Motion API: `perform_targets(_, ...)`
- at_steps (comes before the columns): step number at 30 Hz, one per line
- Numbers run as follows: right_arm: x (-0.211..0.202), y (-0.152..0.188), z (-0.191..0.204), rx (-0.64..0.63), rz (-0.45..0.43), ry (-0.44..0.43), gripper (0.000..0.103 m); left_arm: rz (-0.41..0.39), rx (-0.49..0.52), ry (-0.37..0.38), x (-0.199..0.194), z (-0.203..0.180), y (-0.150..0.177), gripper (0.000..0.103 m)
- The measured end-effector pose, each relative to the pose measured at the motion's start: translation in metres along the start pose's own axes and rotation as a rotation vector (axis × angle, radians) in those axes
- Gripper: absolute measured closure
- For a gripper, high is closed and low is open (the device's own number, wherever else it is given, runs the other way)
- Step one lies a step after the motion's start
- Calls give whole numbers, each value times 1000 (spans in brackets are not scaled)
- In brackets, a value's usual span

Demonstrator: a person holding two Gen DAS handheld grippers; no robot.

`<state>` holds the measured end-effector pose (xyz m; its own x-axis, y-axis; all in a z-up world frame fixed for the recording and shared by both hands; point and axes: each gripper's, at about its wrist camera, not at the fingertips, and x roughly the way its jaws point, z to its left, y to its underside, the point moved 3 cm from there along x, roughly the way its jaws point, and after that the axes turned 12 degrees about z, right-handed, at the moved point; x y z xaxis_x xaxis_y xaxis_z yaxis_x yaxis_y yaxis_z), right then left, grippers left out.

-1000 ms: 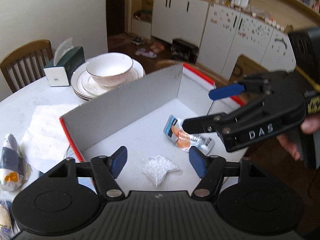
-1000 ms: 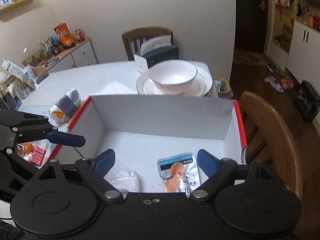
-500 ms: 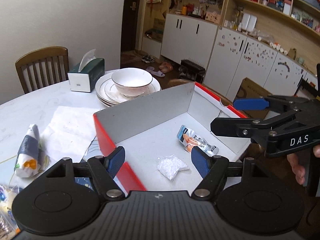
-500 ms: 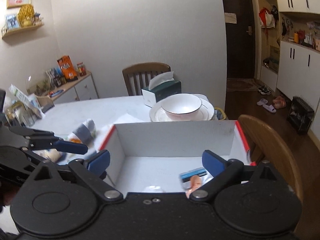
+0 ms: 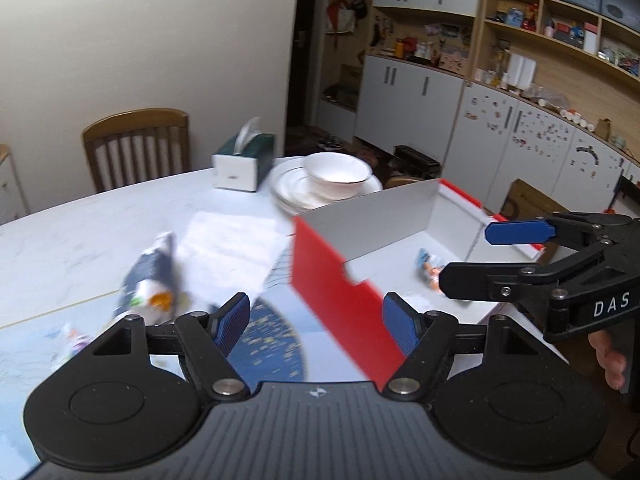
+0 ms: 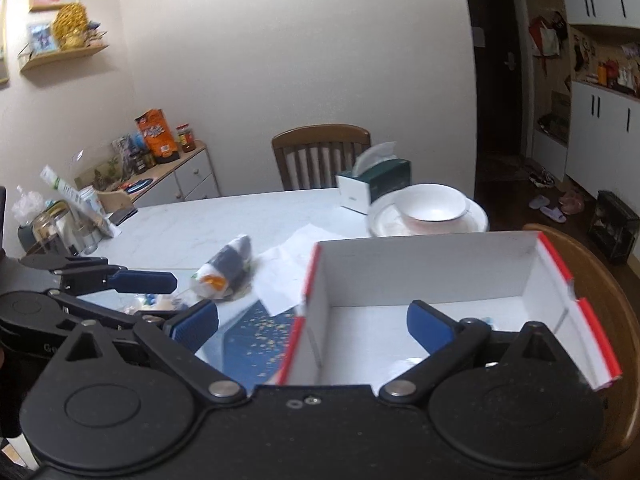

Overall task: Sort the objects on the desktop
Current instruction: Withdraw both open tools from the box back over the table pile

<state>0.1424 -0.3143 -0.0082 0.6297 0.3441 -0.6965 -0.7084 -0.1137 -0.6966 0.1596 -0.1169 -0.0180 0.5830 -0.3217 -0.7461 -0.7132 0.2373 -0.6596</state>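
A red-and-white cardboard box (image 5: 332,280) stands open at the table's right end, and an orange-and-blue snack packet (image 5: 430,270) lies inside it. A dark blue and white packet (image 5: 150,276) lies on the table left of the box, beside a white paper sheet (image 5: 232,248). My left gripper (image 5: 316,320) hangs open over the box's near corner and a blue mat (image 5: 276,336), holding nothing. My right gripper (image 6: 312,322) is over the box's (image 6: 440,264) left wall; its jaws are opening with nothing gripped. Each gripper also shows in the other's view: right gripper (image 5: 492,258), left gripper (image 6: 160,300).
A tissue box (image 5: 240,164) and a white bowl on stacked plates (image 5: 336,172) sit at the far side of the table, with a wooden chair (image 5: 136,148) behind. Another chair (image 6: 600,280) stands right of the box. Jars and packets (image 6: 60,224) crowd the far left.
Both grippers have drawn back from over the box and shifted left, so the table left of the box now shows. The right gripper's jaws have spread wider.
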Motion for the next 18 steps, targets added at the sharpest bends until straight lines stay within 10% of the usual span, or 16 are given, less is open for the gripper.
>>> perform_targets(11,21,9,71,-53,17,-32,2,23,-99,-64,-30,76,41,1)
perform_targets(18,46,16,100,-69,57,-28,3,61,-167,-153,-35,119,69,0)
